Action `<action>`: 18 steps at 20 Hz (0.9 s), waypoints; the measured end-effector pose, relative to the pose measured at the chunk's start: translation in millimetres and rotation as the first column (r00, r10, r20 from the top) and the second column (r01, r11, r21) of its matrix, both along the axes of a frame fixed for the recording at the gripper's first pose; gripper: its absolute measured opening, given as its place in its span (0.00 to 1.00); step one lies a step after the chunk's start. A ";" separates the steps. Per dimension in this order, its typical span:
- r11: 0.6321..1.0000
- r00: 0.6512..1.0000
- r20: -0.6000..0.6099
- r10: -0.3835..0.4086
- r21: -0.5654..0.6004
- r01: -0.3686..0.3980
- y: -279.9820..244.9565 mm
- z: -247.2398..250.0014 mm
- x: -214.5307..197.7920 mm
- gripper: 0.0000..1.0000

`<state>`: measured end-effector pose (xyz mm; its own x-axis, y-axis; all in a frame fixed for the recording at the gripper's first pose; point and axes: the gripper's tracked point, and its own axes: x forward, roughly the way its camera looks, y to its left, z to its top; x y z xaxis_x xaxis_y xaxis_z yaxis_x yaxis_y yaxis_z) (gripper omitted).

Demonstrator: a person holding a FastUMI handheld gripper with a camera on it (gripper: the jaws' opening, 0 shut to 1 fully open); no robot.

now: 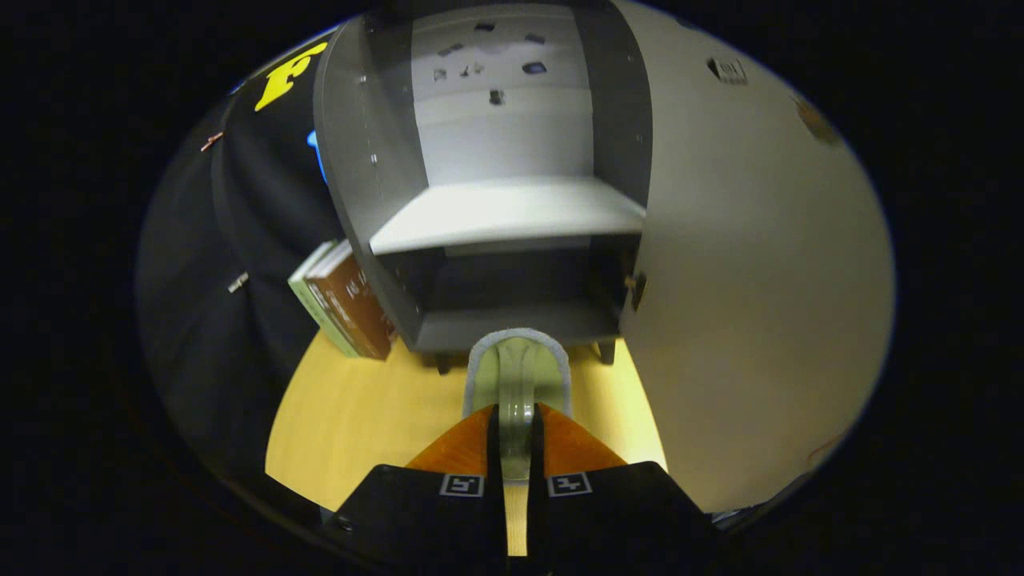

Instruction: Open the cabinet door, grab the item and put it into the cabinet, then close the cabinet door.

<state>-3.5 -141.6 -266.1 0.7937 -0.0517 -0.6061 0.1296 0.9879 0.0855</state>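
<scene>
The gripper [516,436] has its 2 fingers clamped on a thin green item [518,376], which juts forward from between them with its pale rounded rim just short of the cabinet [488,216]. The cabinet stands open, its door [752,264] swung wide on the cabinet's right, with 1 shelf [504,212] above and a dark lower bay level with the item. Books [344,300] lean against the cabinet's left side, on the table [360,416] below it. The likely risk is the item's rim catching the cabinet's floor edge or the underside of the shelf if it goes in tilted, which could twist it loose from so narrow a hold. Drifting right could bump the door and swing it.
</scene>
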 end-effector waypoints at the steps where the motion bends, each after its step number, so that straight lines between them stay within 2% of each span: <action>1: 1.000 1.000 0.022 0.001 -0.004 -0.001 -2.0 23.8 13.0 0.14; 4: 1.000 0.997 0.068 0.021 -0.012 -0.020 -0.1 71.0 48.8 0.14; 7: 0.999 0.996 0.086 0.032 -0.018 -0.031 2.8 97.2 81.1 0.14; 18: 0.998 0.994 0.113 0.011 -0.066 -0.004 0.4 110.5 184.1 0.14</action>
